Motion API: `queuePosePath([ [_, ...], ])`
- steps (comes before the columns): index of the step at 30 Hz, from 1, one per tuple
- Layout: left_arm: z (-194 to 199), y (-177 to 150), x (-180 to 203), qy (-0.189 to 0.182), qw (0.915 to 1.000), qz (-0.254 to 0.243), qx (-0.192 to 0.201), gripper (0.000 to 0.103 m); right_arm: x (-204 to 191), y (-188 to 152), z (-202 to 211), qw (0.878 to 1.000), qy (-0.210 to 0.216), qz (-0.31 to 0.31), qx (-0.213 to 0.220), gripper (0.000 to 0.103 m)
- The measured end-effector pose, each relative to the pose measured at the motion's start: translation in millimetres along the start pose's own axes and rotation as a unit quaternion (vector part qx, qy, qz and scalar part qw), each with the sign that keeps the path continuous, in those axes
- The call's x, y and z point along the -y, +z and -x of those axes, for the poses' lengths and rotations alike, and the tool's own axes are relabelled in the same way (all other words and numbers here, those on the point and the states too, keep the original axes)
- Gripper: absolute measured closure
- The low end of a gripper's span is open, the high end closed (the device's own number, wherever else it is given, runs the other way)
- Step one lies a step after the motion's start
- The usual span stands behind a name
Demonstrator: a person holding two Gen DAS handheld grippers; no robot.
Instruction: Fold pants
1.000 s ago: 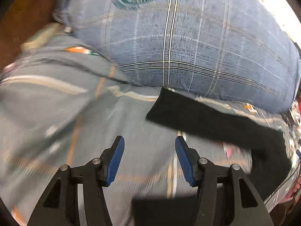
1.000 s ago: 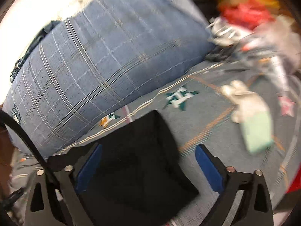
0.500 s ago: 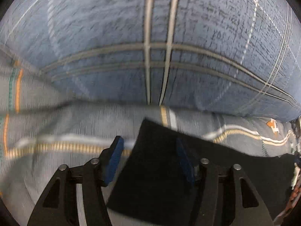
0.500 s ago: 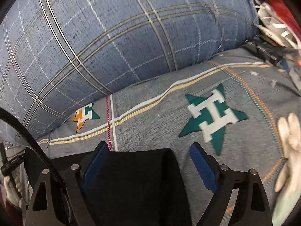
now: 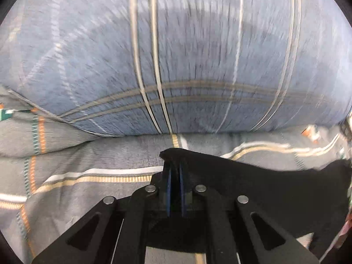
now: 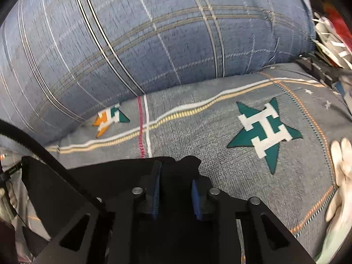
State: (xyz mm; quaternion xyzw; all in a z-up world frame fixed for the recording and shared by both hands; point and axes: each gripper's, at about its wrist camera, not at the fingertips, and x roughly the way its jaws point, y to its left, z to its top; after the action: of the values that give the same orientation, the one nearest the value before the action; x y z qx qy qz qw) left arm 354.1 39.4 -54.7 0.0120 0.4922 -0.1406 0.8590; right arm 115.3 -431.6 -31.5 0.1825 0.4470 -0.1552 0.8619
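Blue ribbed fingers (image 5: 176, 182) pinch soft black pants (image 5: 264, 187).

Both wrist views low, close, facing the shared plaid pillow (image 5: 176, 55)

I count one pair of black pants (image 5: 253, 182) and two tongs: left tongs (image 5: 175, 176), right tongs (image 6: 176, 184). One blue plaid pillow (image 6: 154, 35) lies at 12 o'clock. One grey bedspread (image 6: 198, 136) carries two star emblems visible. One white plush item (image 6: 340, 176) sits at 3 o'clock.
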Motion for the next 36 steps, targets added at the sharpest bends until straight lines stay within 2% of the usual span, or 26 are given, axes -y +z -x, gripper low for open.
queuePosePath([
  [5, 59.6, -9.5, 2.1, -0.034, 0.998, 0.0, 0.054, 0.097, -2.8, -6.6, 39.4, 0.999, 0.024, -0.01, 0.033, 0.081],
  [8, 103.0, -33.5, 11.1, -0.047, 0.9947, -0.01, 0.092, 0.097, -3.5, -19.9, 62.6, 0.998, 0.037, -0.013, 0.046, 0.082],
  [11, 149.2, -74.6, 22.7, -0.056, 0.9897, -0.017, 0.131, 0.097, 3.3, -42.0, 83.1, 0.997, 0.06, -0.025, 0.052, 0.083],
  [14, 182.7, -112.5, 15.8, -0.058, 0.9864, -0.023, 0.152, 0.097, 12.0, -73.2, 98.0, 0.995, 0.076, -0.036, 0.05, 0.084],
  [18, 207.7, -172.9, 1.2, -0.037, 0.9863, -0.014, 0.16, 0.097, 35.0, -121.8, 111.3, 0.993, 0.094, -0.068, 0.035, 0.085],
  [22, 216.6, -233.9, -13.1, -0.014, 0.9892, 0.013, 0.145, 0.097, 61.3, -163.9, 116.5, 0.989, 0.103, -0.108, 0.02, 0.085],
  [25, 218.5, -269.3, -27.8, -0.009, 0.9915, 0.035, 0.125, 0.096, 80.9, -189.8, 125.2, 0.987, 0.09, -0.129, 0.019, 0.085],
  [27, 219.2, -284.5, -33.2, -0.007, 0.9926, 0.047, 0.112, 0.095, 96.0, -203.0, 130.8, 0.988, 0.062, -0.139, 0.014, 0.084],
  [31, 224.3, -308.2, -42.6, 0.05, 0.9926, 0.049, 0.099, 0.094, 122.1, -220.7, 154.2, 0.986, 0.025, -0.163, 0.025, 0.082],
  [32, 227.7, -312.0, -49.3, 0.051, 0.9923, 0.057, 0.098, 0.094, 124.1, -222.5, 161.3, 0.986, 0.024, -0.164, 0.032, 0.079],
  [34, 235.8, -317.0, -62.2, 0.048, 0.9906, 0.081, 0.099, 0.094, 121.3, -224.6, 179.0, 0.986, 0.025, -0.158, 0.053, 0.063],
  [35, 239.6, -318.7, -67.8, 0.05, 0.9894, 0.093, 0.1, 0.093, 116.3, -224.5, 186.6, 0.986, 0.024, -0.152, 0.063, 0.047],
  [36, 245.8, -319.8, -75.3, 0.057, 0.987, 0.11, 0.102, 0.092, 106.6, -223.3, 194.1, 0.987, 0.026, -0.139, 0.075, 0.039],
])
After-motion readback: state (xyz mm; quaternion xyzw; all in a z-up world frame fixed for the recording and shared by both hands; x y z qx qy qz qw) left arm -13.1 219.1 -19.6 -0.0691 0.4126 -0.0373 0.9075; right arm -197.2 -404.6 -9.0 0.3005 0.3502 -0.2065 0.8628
